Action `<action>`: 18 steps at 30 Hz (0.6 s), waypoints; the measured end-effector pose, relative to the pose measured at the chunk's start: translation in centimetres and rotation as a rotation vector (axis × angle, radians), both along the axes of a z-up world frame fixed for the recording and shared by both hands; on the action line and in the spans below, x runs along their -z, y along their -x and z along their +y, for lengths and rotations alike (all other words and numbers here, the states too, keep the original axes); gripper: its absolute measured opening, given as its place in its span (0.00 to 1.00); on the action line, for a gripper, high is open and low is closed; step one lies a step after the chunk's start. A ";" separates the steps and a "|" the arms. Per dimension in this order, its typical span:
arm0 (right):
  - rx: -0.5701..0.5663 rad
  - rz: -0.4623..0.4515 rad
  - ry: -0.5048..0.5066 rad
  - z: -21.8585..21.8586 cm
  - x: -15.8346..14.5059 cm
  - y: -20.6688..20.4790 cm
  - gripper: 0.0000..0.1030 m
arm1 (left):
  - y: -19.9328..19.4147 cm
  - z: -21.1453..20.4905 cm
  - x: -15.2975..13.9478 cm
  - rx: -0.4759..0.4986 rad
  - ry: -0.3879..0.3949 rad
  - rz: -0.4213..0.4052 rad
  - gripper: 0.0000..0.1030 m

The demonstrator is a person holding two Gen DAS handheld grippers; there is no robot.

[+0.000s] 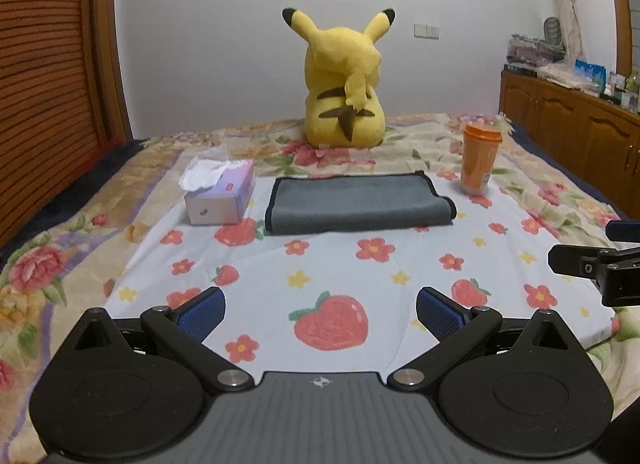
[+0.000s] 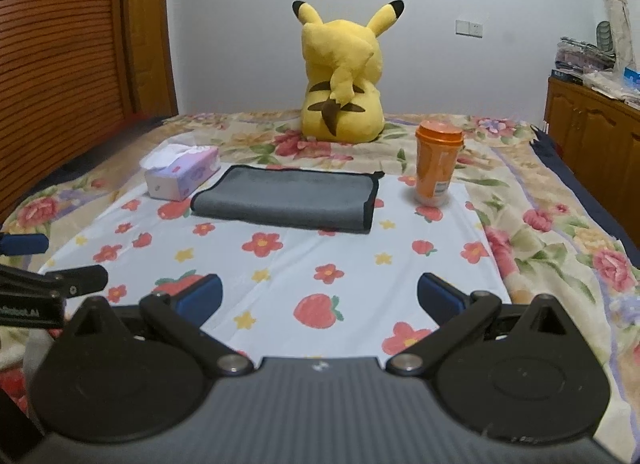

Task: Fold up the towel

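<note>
both tools gape wide, empty; the grey towel, mid-bed, looks soft, light: pinch its near corners.

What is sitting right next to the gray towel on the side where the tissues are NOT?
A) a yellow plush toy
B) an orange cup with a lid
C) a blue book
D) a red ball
B: the orange cup stands upright just past the right end of the gray towel, while the tissue box sits at the towel's left end.
</note>
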State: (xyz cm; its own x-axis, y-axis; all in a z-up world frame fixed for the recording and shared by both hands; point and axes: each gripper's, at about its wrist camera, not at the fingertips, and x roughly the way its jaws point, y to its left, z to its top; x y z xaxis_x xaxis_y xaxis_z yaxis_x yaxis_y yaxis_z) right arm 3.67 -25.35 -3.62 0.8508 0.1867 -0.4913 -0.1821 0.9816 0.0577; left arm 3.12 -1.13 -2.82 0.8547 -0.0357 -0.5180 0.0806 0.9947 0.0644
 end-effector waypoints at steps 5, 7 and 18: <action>0.008 -0.030 -0.008 -0.2 -0.2 0.3 1.00 | 0.3 0.1 -0.4 -0.002 0.004 -0.035 1.00; 0.013 -0.041 -0.010 -0.3 -0.3 0.4 1.00 | 0.4 0.2 -0.5 -0.003 0.006 -0.044 1.00; 0.036 -0.094 -0.025 -0.8 -0.7 1.0 1.00 | 1.5 0.3 -1.1 0.000 0.001 -0.116 1.00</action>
State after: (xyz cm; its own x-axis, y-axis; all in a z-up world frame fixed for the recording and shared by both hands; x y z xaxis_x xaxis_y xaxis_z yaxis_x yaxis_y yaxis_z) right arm 2.69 -26.16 -2.89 0.8993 0.1663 -0.4045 -0.1524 0.9861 0.0665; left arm 1.65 -0.87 -1.74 0.9089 -0.0356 -0.4154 0.0722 0.9948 0.0725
